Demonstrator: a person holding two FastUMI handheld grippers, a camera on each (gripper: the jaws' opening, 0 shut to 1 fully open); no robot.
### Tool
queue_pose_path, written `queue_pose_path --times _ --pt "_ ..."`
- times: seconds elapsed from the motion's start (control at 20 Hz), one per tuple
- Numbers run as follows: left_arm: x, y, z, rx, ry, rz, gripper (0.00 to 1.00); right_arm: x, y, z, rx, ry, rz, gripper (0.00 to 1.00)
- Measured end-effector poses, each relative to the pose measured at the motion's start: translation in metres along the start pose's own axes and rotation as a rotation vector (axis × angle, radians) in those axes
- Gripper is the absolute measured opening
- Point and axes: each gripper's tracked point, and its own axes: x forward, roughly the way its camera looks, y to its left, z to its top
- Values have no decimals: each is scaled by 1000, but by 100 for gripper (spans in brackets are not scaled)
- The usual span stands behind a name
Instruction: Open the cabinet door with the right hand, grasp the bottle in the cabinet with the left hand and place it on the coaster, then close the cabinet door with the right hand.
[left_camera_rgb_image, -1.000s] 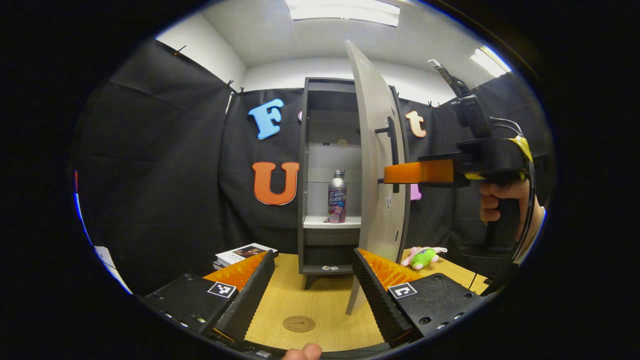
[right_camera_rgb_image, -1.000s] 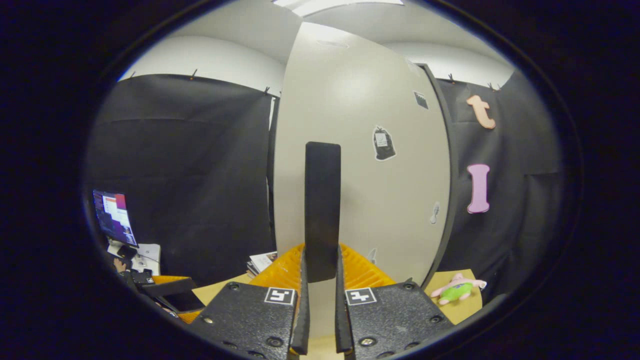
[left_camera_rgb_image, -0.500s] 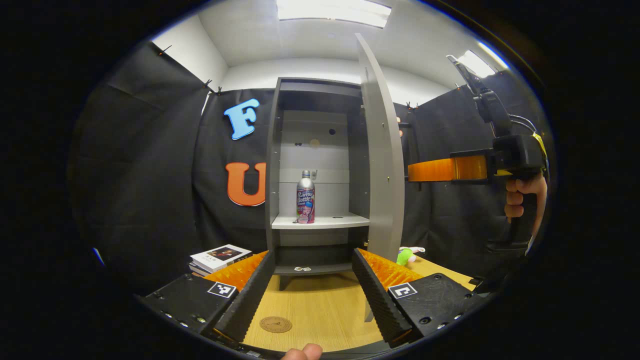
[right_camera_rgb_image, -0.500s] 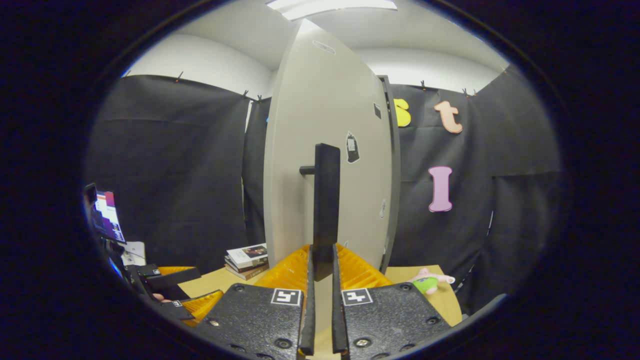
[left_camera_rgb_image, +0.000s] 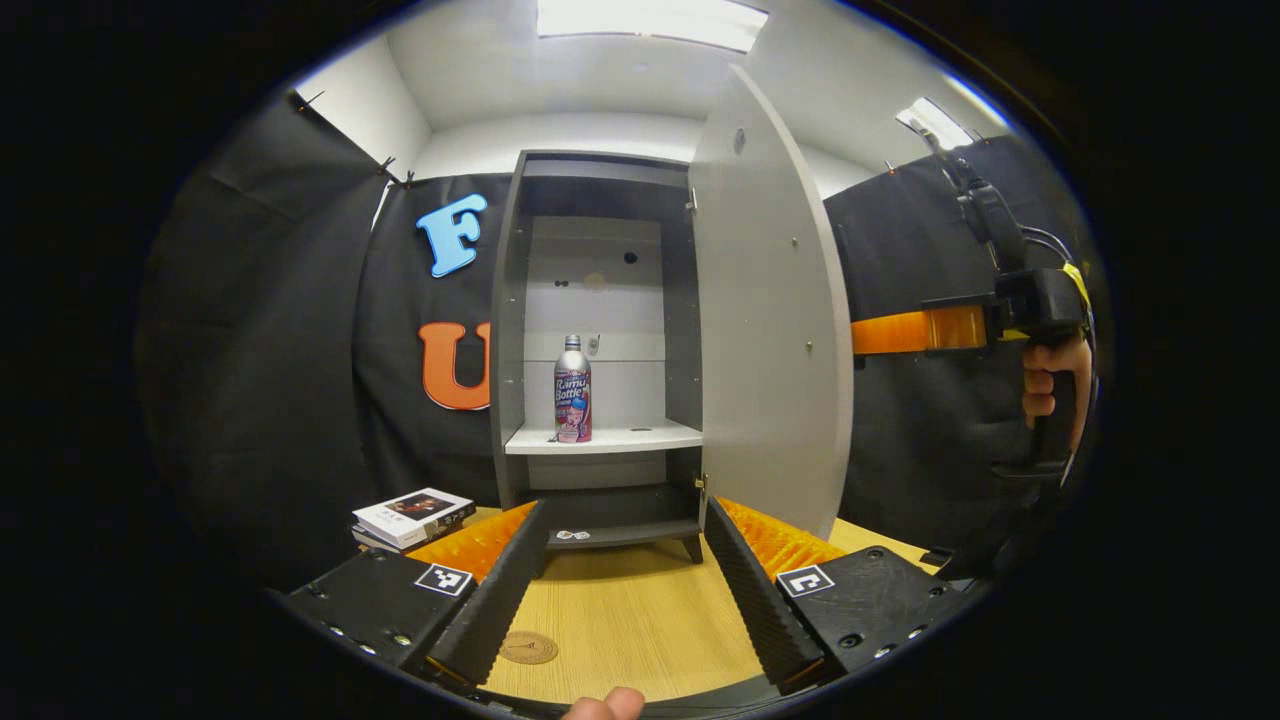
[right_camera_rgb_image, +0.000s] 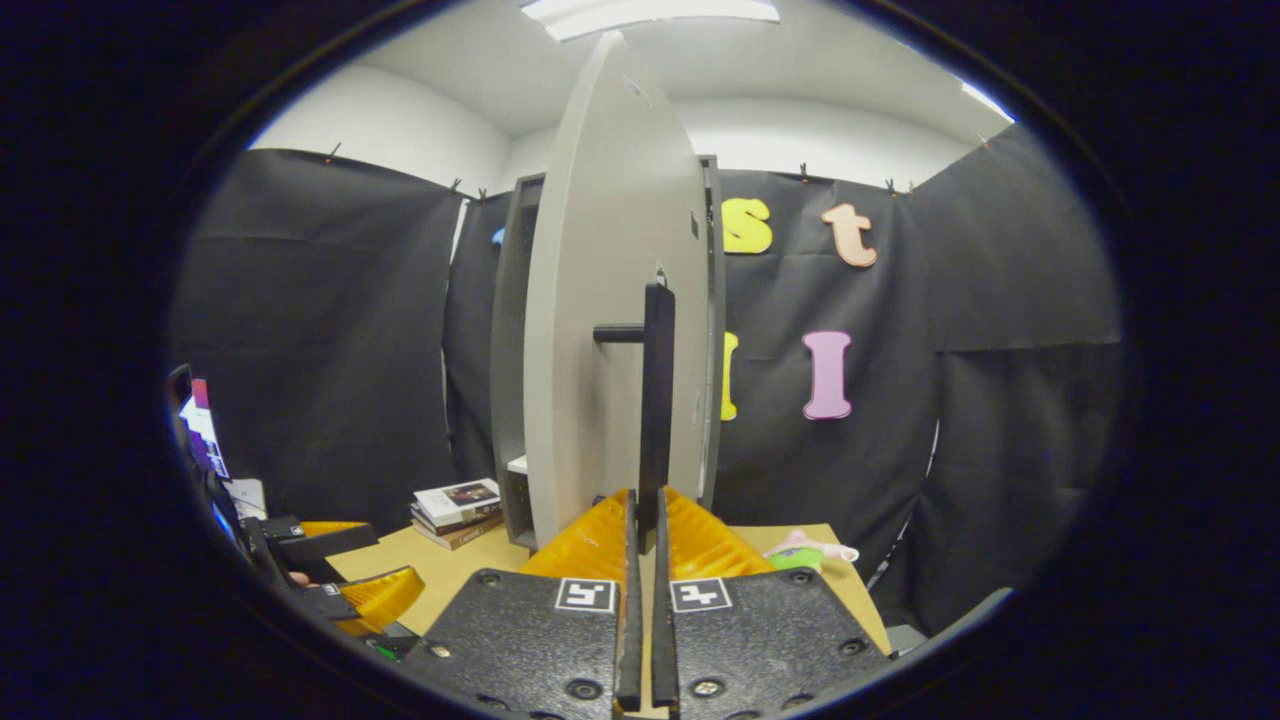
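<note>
In the left gripper view, the left gripper (left_camera_rgb_image: 625, 560) hangs low over the wooden worktop (left_camera_rgb_image: 640, 625) with its jaws spread wide and nothing between them. Straight ahead stands the grey cabinet (left_camera_rgb_image: 512, 330), its door (left_camera_rgb_image: 770, 320) swung wide to the right so that the inner face shows. The bottle (left_camera_rgb_image: 573, 390) stands upright on the middle shelf (left_camera_rgb_image: 610, 438), toward the shelf's left side, its long axis vertical and its cap up; nothing stands between it and the open jaws. The round coaster (left_camera_rgb_image: 528, 647) lies flat on the worktop near the left finger, partly cut off behind it. A stack of books (left_camera_rgb_image: 412, 517) sits on the worktop left of the cabinet's foot. At the right, the right gripper (left_camera_rgb_image: 865, 335) reaches in level behind the door's edge, held by a hand (left_camera_rgb_image: 1050, 375); its fingertips are hidden by the door, so its grip cannot be judged from here. A fingertip shows at the bottom edge.

In the right gripper view, the right gripper (right_camera_rgb_image: 642, 510) has its jaws pressed onto the lower end of the dark vertical handle (right_camera_rgb_image: 656, 400) of the door (right_camera_rgb_image: 600, 330), pinching it. The door is seen nearly edge-on and hides most of the cabinet (right_camera_rgb_image: 510, 340) behind it. The books (right_camera_rgb_image: 455, 505) lie at the cabinet's foot. A small plush toy (right_camera_rgb_image: 805, 552) lies on the worktop (right_camera_rgb_image: 450, 570) to the right, partly hidden by the right finger. At lower left the left gripper (right_camera_rgb_image: 340, 575) shows, partly cut off and hard to make out.
</note>
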Motion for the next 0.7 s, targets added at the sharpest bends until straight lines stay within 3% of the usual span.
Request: queue_pose_path --times 0.5,0.7 --pt "7 -9 -2 -13 9 -9 95 -9 -56 0 47 -24 -108 5" --pt "8 -12 -3 -11 9 -7 95 -9 -54 -5 61 -24 -86 5"
